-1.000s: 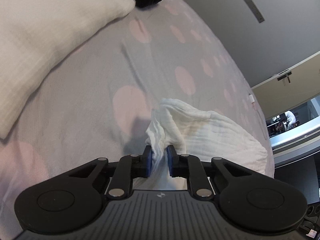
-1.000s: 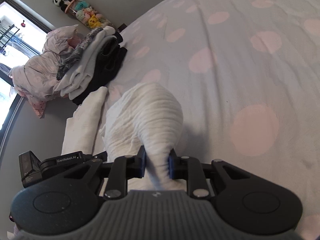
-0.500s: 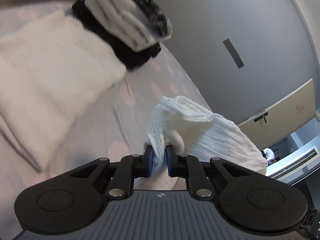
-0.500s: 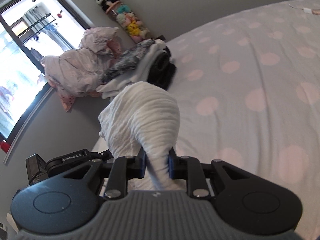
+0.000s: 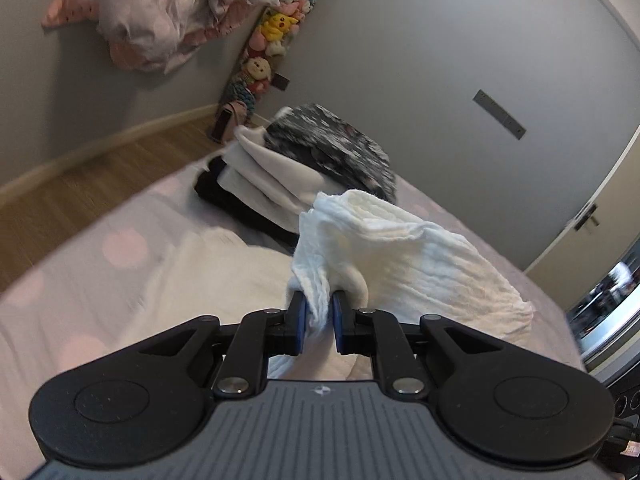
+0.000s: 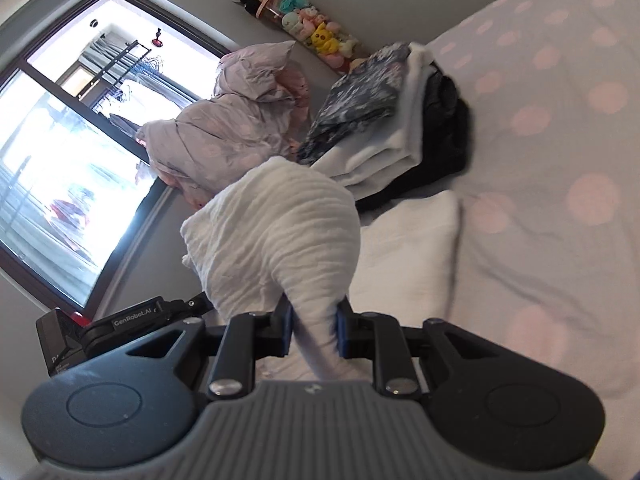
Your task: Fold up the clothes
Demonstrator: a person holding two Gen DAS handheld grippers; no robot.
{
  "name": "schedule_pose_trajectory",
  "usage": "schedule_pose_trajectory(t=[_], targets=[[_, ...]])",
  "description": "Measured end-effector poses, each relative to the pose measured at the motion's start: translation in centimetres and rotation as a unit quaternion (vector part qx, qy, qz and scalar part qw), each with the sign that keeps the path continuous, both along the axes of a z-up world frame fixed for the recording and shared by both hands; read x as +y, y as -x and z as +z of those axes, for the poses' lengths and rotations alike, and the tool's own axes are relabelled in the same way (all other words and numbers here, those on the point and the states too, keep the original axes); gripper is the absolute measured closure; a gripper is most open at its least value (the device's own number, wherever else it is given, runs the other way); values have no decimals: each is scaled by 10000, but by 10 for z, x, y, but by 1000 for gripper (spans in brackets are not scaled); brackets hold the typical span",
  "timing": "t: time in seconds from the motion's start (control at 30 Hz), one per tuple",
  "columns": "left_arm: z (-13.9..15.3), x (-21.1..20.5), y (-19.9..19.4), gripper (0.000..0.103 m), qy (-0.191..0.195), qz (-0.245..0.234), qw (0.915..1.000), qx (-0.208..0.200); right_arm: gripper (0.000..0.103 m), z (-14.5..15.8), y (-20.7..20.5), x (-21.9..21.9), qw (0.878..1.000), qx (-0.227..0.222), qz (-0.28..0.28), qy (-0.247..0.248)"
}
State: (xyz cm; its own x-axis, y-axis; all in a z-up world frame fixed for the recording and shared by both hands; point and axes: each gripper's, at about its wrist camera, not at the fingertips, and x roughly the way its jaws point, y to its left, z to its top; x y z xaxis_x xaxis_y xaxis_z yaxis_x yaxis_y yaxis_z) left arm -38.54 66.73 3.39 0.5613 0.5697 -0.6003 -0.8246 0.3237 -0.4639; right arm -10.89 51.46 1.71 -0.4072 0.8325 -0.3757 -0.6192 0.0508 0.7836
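A white crinkled cloth (image 5: 404, 256) hangs in the air between both grippers. My left gripper (image 5: 318, 322) is shut on one bunched edge of it. My right gripper (image 6: 314, 330) is shut on the other end of the white cloth (image 6: 280, 236), which balloons up in front of the lens. Below lies a folded white garment (image 5: 224, 272) flat on the bed, also the folded white garment (image 6: 408, 248) in the right wrist view. The left gripper's body (image 6: 120, 320) shows at the lower left of the right wrist view.
A stack of folded clothes (image 5: 304, 172), dark at the bottom, white in the middle and a patterned piece on top, sits beyond, also the stack (image 6: 392, 120). The bed sheet (image 6: 552, 184) is grey with pink dots. A crumpled pink duvet (image 6: 224, 132), a plush-toy tube (image 5: 272, 36) and a window (image 6: 68, 168) lie behind.
Both grippers have lifted the white cloth off the bed and carried it toward the folded white garment and the stack; the views have tilted up to show the wall and window.
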Motion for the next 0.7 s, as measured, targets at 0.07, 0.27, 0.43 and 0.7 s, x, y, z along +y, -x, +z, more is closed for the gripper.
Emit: schedule_pose_trajectory(t=[0.07, 0.27, 0.43, 0.7], targets=[[7, 15, 8, 87, -73, 19, 9997, 217, 79, -8, 11, 23, 9997, 246, 32, 31], [17, 62, 26, 87, -190, 47, 9963, 841, 79, -46, 33, 75, 9977, 564, 55, 372], [-30, 96, 12, 87, 109, -142, 9921, 1245, 79, -78, 33, 107, 9973, 207, -10, 698], [-67, 126, -3, 86, 267, -292, 9873, 1536, 75, -109, 21, 145, 9931, -438, 75, 1081]])
